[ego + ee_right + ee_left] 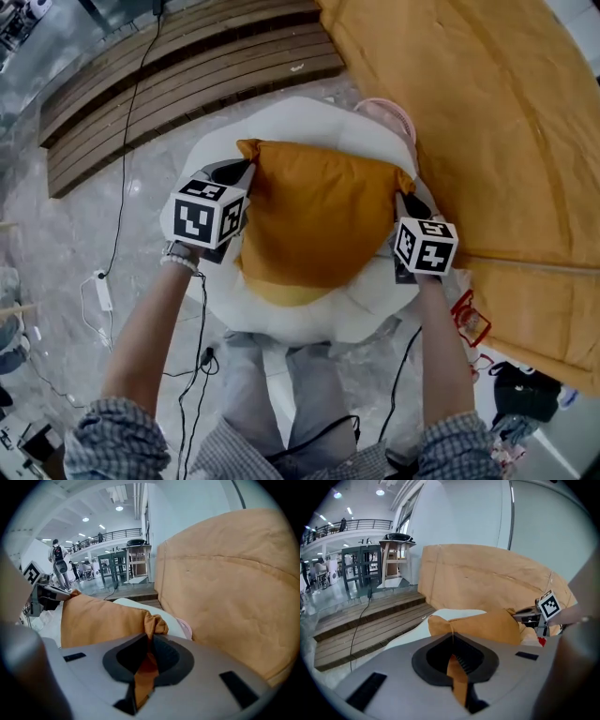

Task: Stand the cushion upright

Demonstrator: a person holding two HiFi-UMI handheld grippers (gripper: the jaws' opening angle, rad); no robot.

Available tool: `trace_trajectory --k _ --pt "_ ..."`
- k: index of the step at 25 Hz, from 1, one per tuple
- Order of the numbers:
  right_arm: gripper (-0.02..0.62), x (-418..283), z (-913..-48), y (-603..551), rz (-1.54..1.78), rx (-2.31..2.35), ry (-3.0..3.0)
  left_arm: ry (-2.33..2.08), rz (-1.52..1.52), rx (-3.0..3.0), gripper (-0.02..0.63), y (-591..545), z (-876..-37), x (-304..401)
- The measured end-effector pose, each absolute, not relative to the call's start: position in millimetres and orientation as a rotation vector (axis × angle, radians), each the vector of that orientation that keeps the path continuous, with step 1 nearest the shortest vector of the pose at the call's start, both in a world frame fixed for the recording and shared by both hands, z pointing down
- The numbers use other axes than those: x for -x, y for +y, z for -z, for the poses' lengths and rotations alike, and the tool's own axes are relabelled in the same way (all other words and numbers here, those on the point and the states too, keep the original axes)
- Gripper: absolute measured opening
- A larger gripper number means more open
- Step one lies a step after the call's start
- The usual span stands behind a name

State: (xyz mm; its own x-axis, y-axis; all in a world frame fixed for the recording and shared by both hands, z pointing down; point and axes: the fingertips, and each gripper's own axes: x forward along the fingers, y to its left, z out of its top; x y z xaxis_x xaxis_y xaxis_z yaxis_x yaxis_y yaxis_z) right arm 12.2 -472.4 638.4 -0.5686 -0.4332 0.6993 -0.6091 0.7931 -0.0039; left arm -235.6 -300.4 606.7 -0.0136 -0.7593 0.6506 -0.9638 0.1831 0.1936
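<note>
Stone floor (56,253) carries a white seat (300,117); over the seat hangs the cushion (314,220), stretched crosswise. Left tongs (453,660) and right tongs (147,660) each pinch one top corner, equally near, with the lower edge toward the seat.

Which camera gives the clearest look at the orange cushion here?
The head view: nearly the whole cushion shows, with the left gripper and right gripper shut on two of its corners. Each gripper view shows only its pinched corner and one foreshortened side.
</note>
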Motion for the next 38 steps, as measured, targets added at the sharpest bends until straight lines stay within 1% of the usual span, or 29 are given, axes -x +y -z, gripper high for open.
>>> trace_trajectory --k 4,12,17,23,28,29,30,32,35,38 --pt "0.041 -5.3 -649.9 -488.5 -0.342 -0.828 -2.223 -1.789 -0.273 -1.56 0.012 -316.2 -616.3 245.2" --pt "0.042 13.9 -659.8 -507.6 -0.45 -0.886 -2.253 -1.85 -0.161 -1.483 0.012 -334.0 -629.7 269.5" --pt "0.058 16.0 -657.2 -516.0 -0.466 -0.879 -2.278 -1.916 -0.142 -1.452 0.016 -336.7 -627.7 278.0" --pt "0.112 16.4 -643.7 -515.0 -0.518 -0.899 -2.298 -1.942 -0.088 -1.441 0.048 -327.1 -617.2 285.1" --pt "0.114 11.2 -617.1 -513.9 -0.527 -0.933 -2.357 -1.955 -0.043 -1.486 0.048 -322.9 -592.4 280.8" --pt "0.107 9.2 -610.3 -512.6 -0.517 -0.948 -2.363 -1.958 -0.034 -1.497 0.044 -321.2 -585.5 279.4" --pt "0.085 6.9 -602.1 -510.9 -0.506 -0.968 -2.373 -1.962 -0.03 -1.513 0.04 -319.7 -577.6 277.6" --pt "0.006 2.9 -582.3 -504.3 -0.493 -0.997 -2.416 -1.966 -0.066 -1.565 0.026 -316.0 -559.5 272.3" --pt "0.006 -2.0 -553.7 -487.0 -0.5 -0.979 -2.49 -1.958 -0.151 -1.659 0.008 -307.7 -531.5 262.3" --pt "0.006 -10.2 -530.7 -468.5 -0.517 -0.96 -2.518 -1.945 -0.155 -1.709 0.008 -295.2 -504.7 253.4"
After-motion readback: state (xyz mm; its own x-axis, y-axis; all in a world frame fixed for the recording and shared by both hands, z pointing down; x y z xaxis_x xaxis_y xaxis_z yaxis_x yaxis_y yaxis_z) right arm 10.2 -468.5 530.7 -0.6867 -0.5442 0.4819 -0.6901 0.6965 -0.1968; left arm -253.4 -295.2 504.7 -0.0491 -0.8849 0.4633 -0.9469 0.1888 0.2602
